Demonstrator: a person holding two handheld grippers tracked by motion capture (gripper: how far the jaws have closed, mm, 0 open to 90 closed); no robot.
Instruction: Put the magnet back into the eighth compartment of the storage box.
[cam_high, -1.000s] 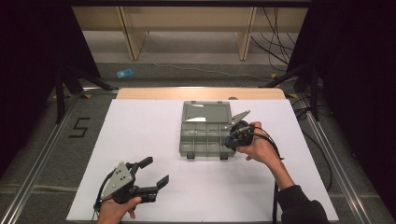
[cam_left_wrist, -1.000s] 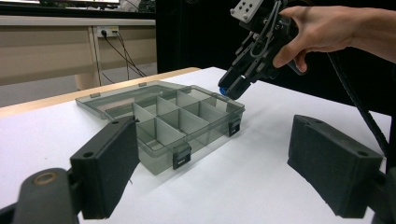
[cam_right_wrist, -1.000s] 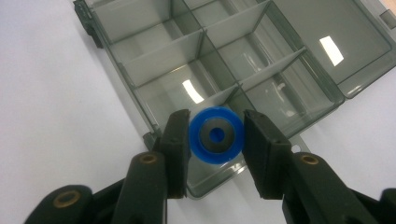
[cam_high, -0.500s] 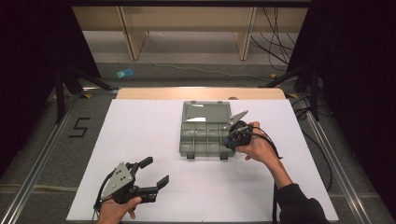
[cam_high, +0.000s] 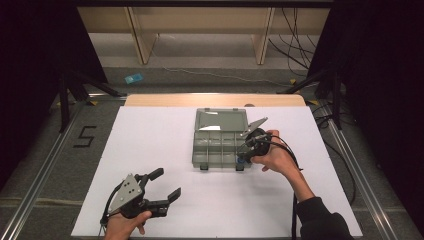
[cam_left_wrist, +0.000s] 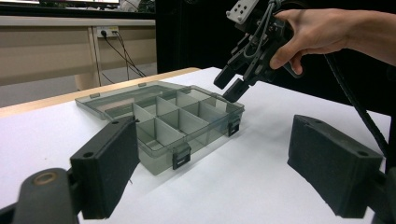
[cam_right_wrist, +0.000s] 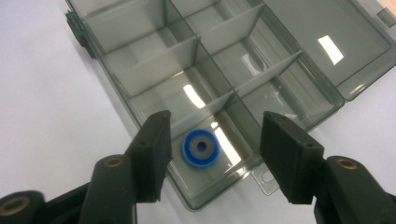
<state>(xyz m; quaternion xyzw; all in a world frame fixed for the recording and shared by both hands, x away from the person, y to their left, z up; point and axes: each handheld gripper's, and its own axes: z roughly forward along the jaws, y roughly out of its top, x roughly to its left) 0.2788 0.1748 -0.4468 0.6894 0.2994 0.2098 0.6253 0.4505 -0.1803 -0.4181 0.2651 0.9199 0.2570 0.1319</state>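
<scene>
Little has shifted over the last second: only the right gripper (cam_high: 246, 151) has edged slightly along the organiser's near right corner. Nearest the person, the left gripper (cam_high: 159, 187) rests low on the white table sheet (cam_high: 150, 140), jaws spread wide and holding nothing. Farther on, the right gripper hovers over the grey translucent plastic compartment box (cam_high: 220, 141), jaws apart and empty. Between them, a small blue ring with a grey centre (cam_right_wrist: 201, 147) lies flat in the box's corner compartment. Beyond, the box's hinged lid (cam_high: 222, 120) lies open, flat on the table.
</scene>
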